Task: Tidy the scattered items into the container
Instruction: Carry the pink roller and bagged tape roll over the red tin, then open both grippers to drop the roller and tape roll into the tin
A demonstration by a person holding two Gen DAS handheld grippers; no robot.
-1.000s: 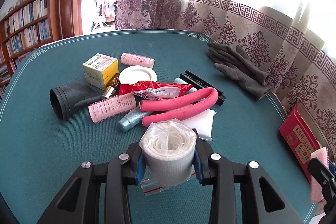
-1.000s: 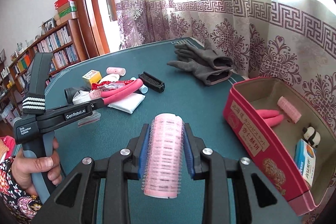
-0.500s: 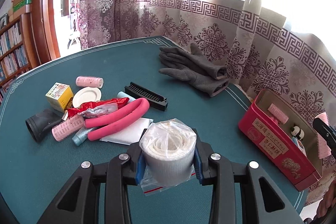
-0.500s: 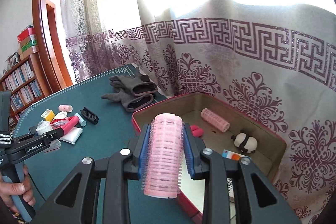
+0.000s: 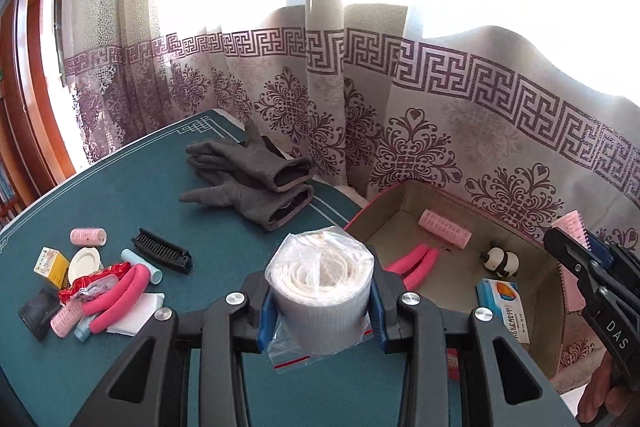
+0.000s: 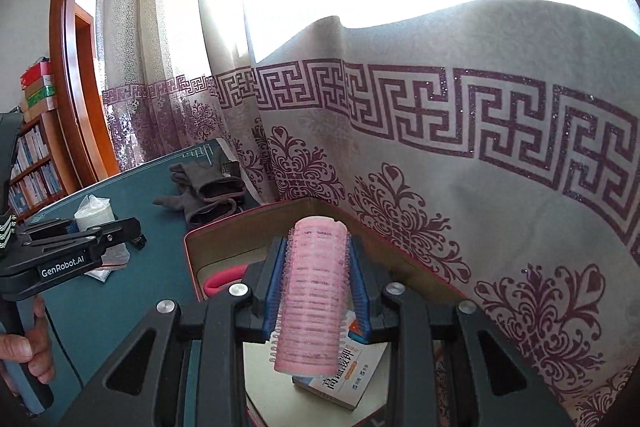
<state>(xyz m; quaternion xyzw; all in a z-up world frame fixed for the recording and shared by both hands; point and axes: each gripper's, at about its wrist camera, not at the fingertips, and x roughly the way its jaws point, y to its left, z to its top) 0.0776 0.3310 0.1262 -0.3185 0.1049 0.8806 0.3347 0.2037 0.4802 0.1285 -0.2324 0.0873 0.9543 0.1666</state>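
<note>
My left gripper is shut on a white bandage roll in a clear bag, held above the table just left of the red box. My right gripper is shut on a pink hair roller and holds it over the open red box, above a blue and white medicine box. The box holds another pink roller, a pink foam curler, a panda figure and the medicine box.
Grey gloves lie at the table's far edge by the patterned curtain. At left lies a pile: pink foam curler, black comb, pink rollers, yellow box, white lid, black cap.
Both grippers have swung right toward the red box. The right gripper with its roller now hangs over the box's inside. The left gripper with the roll has come up beside the box.
</note>
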